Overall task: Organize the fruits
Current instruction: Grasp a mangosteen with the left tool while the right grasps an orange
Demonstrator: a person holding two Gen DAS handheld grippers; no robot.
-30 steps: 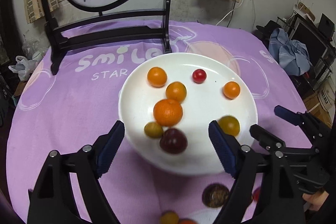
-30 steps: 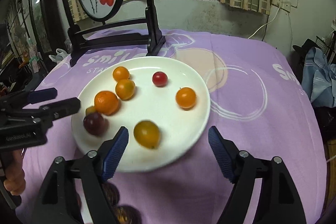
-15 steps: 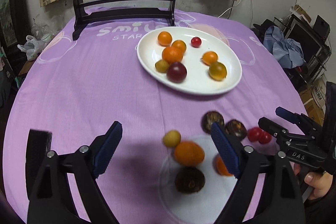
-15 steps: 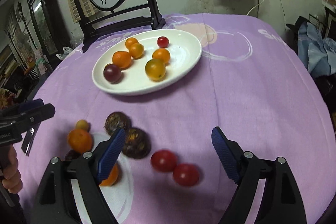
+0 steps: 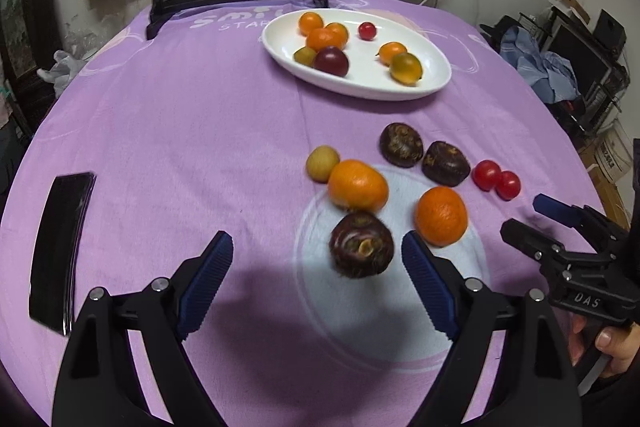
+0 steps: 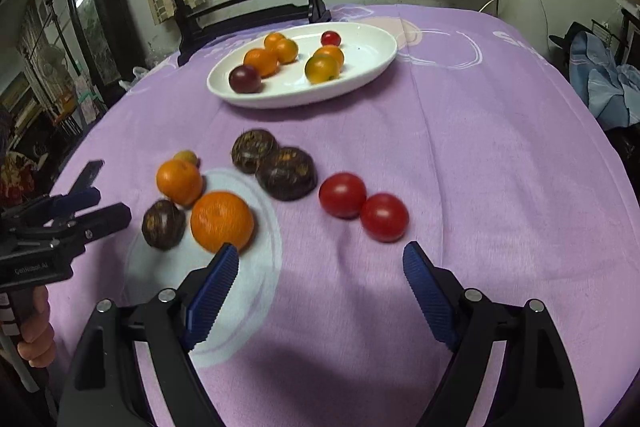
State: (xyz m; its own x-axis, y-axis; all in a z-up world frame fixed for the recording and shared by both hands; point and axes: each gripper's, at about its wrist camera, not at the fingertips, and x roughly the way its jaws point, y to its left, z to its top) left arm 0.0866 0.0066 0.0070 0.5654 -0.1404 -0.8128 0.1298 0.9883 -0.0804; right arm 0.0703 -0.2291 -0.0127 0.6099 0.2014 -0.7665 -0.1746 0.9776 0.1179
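- The desk (image 5: 160,131), under a purple cloth, fills both views. A white plate (image 5: 436,83) lies at upper centre of the left view with seven or so small fruits already in it.
- Loose fruit lies on the cloth below the plate, at centre right of the left view and centre left of the right view. It includes two oranges (image 5: 441,215), three dark brown round fruits (image 5: 362,245), a small yellow fruit (image 5: 322,163) and two red tomatoes (image 6: 363,206).
- The left hand-held gripper (image 5: 316,279) stands wide open and holds nothing. The nearest dark fruit sits just ahead of its tips, right of its centre line and close to the right finger, so I judge this gripper best placed for it. That fruit is round, so no axis matters.
- The right hand-held gripper (image 6: 318,287) is also wide open and empty. The tomato pair lies just ahead of its gap, touching each other in a line that runs from upper left to lower right. One orange (image 6: 222,221) sits right at its left fingertip (image 6: 224,259).
- In my judgement the right gripper is nearer the tomatoes and the left nearer the dark fruit and oranges. Taking one tomato risks nudging its neighbour.
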